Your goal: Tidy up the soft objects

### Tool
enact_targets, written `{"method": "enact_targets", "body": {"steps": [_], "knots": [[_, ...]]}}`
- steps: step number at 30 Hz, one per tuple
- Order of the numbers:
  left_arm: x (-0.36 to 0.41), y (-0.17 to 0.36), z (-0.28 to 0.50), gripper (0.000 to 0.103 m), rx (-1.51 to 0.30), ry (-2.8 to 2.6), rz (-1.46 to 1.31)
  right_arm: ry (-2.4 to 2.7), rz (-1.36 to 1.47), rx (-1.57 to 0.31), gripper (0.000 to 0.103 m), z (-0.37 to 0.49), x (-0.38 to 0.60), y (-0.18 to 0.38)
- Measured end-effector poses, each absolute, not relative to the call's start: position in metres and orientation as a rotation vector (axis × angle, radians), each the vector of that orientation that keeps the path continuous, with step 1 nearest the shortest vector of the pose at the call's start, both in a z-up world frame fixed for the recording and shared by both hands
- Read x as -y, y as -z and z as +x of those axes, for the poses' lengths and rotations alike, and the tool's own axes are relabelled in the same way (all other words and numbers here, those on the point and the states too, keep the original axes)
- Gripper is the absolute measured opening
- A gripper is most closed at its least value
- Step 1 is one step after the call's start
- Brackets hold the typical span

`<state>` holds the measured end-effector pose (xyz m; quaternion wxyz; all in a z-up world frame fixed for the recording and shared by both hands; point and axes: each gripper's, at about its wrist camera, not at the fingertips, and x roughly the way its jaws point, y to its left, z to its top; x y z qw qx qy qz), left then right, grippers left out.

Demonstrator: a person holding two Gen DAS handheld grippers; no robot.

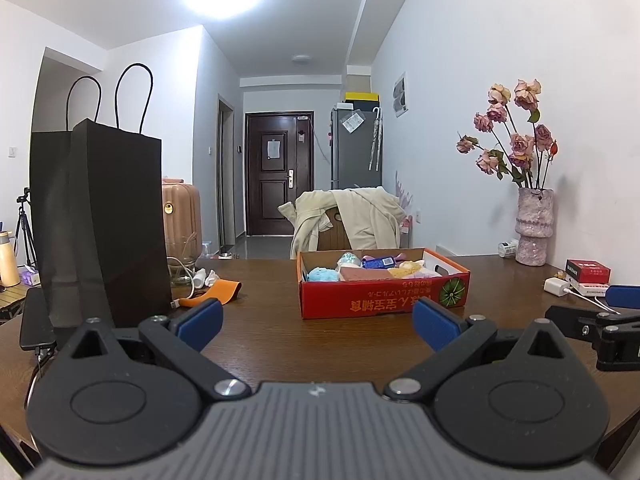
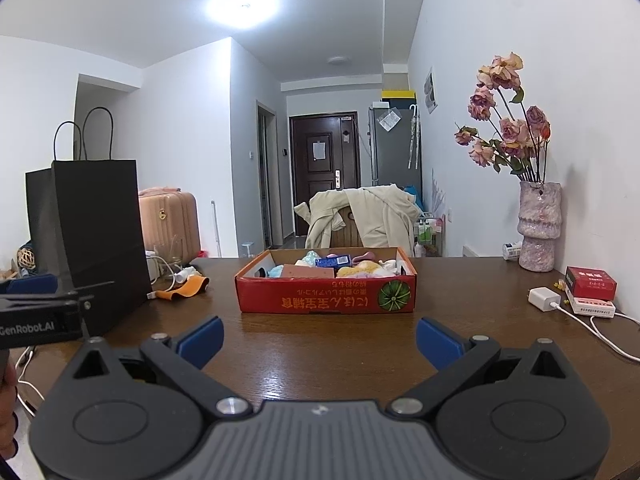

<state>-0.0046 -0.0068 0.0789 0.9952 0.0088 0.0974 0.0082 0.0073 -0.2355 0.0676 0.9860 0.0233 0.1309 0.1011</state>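
Observation:
A red cardboard box [image 1: 380, 294] [image 2: 326, 294] sits mid-table, filled with several soft items: a blue fluffy piece [image 1: 322, 275], a yellow plush [image 2: 362, 268], a pink block [image 1: 362, 274] and others. An orange cloth strip [image 1: 216, 293] [image 2: 184, 289] lies on the table left of the box. My left gripper [image 1: 318, 322] hovers open over the wood, short of the box, with nothing between its blue pads. My right gripper [image 2: 320, 338] is likewise open and empty in front of the box. The right gripper also shows at the right edge of the left wrist view [image 1: 612, 316].
A tall black paper bag [image 1: 100, 220] [image 2: 92, 232] stands at the left. A vase of dried roses [image 2: 538, 226], a red packet [image 2: 590, 282], a white charger [image 2: 542, 299] and cable lie at the right. A chair draped with a cream coat [image 1: 348, 216] stands behind the table.

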Motion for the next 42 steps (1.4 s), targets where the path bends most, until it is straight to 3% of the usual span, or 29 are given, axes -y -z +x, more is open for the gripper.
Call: {"method": "enact_targets", "body": {"steps": [42], "knots": [[0.0044,-0.0793,-0.012,0.103,-0.155,-0.001,0.021,-0.19,0.051,-0.255,0.103,0.0049,0.2344,-0.0661]]}}
